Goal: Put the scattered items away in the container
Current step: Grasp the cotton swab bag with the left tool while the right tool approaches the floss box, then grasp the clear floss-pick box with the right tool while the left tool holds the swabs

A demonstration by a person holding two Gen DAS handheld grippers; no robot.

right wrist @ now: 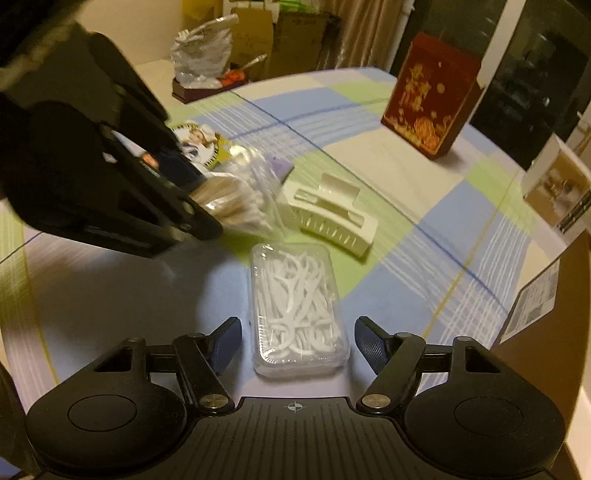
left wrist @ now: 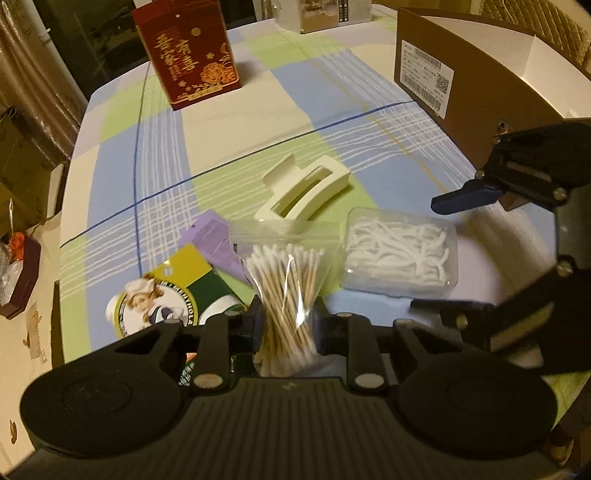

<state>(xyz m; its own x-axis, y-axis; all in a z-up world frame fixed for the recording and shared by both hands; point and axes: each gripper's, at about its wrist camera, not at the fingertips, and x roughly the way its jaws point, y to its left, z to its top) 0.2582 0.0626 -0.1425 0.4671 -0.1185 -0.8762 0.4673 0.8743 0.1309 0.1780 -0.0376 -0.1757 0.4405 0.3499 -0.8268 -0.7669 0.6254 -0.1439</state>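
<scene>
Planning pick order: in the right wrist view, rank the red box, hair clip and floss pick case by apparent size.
1. Floss pick case, nearest the camera, so likely flattered.
2 and 3. Red box and hair clip look alike; the box stands farther off, so unranked.

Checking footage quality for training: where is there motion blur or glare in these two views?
Left wrist view: the right gripper and floss pick box smear slightly; the cotton swab bag glints. Right wrist view: the left gripper and tablecloth streak; floss picks stay sharp.

Checked tablecloth (left wrist: 332,110), beige curtain (right wrist: 369,33), dark window (right wrist: 535,74), warm dim light.
</scene>
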